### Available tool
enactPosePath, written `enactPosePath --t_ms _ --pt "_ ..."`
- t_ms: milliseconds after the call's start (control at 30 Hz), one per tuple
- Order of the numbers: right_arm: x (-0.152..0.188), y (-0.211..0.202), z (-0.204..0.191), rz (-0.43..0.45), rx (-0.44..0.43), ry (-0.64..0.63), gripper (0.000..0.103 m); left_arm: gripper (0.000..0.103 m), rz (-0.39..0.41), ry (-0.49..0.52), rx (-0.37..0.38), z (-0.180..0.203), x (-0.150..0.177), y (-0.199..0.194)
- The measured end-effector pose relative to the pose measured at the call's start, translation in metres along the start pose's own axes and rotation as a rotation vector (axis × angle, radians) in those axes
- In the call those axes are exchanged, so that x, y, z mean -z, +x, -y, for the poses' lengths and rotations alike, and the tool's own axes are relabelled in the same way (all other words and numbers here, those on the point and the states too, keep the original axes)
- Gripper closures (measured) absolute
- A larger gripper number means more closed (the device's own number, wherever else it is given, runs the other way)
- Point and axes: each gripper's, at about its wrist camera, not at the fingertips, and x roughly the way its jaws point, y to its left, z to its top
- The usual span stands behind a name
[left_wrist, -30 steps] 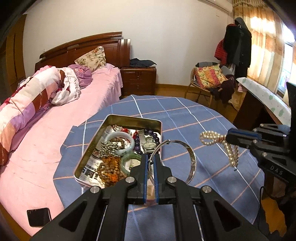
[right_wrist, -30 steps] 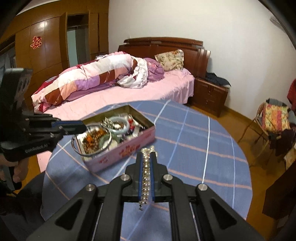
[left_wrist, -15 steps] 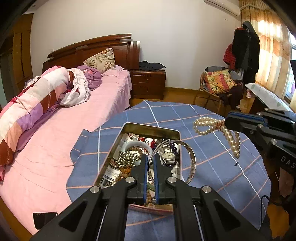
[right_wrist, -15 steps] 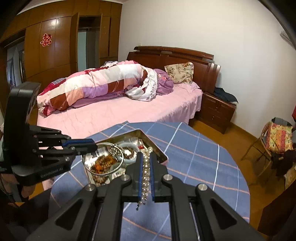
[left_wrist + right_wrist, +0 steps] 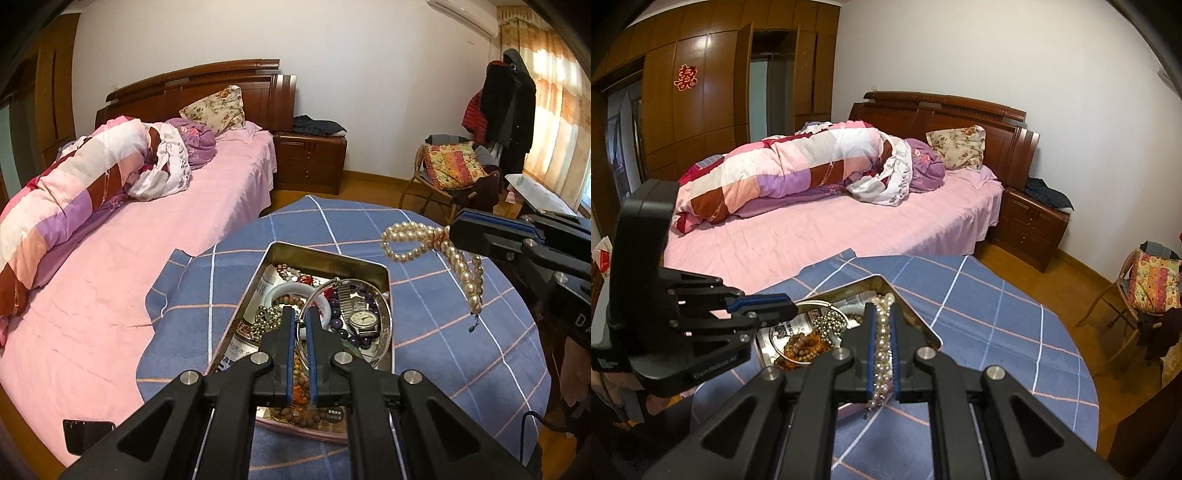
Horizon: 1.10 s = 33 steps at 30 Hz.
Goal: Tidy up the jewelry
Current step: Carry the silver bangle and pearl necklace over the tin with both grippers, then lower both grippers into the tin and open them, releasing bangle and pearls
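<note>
An open metal tin (image 5: 332, 254) holding beads, a white bangle and a wristwatch (image 5: 364, 317) sits on the round table with a blue checked cloth (image 5: 461, 362). My left gripper (image 5: 301, 314) hangs over the tin, shut on the rim of a thin silver bangle (image 5: 386, 314). My right gripper (image 5: 882, 310) is shut on a pearl necklace (image 5: 882, 347). From the left wrist view the pearl necklace (image 5: 424, 243) loops and dangles just beyond the tin's right edge. In the right wrist view the left gripper (image 5: 792, 308) sits over the tin (image 5: 925, 326).
A bed with a pink sheet (image 5: 147, 258) and a rolled quilt borders the table's left side, and a dark phone (image 5: 86, 435) lies on it. A wooden nightstand (image 5: 310, 162) and a chair with a cushion (image 5: 450, 170) stand further back.
The left gripper has carried the silver bangle sideways until it sits right above the tin. The right gripper has risen and come closer to the tin with the pearls.
</note>
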Motion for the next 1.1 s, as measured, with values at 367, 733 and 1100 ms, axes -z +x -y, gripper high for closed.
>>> enactPosePath --t_ms 367,733,1100 --pt "-0.006 0.02 0.0 -0.024 -0.001 0.022 0.094 0.099 -0.021 -0.007 -0.013 -0.007 -0.003 0.013" --pt "-0.001 0.045 0.004 -0.065 0.002 0.054 0.094 0.099 -0.047 -0.034 -0.022 -0.019 -0.002 0.027" --pt "0.005 0.059 0.006 -0.093 0.009 0.068 0.094 0.099 -0.062 -0.058 -0.014 -0.025 0.0 0.034"
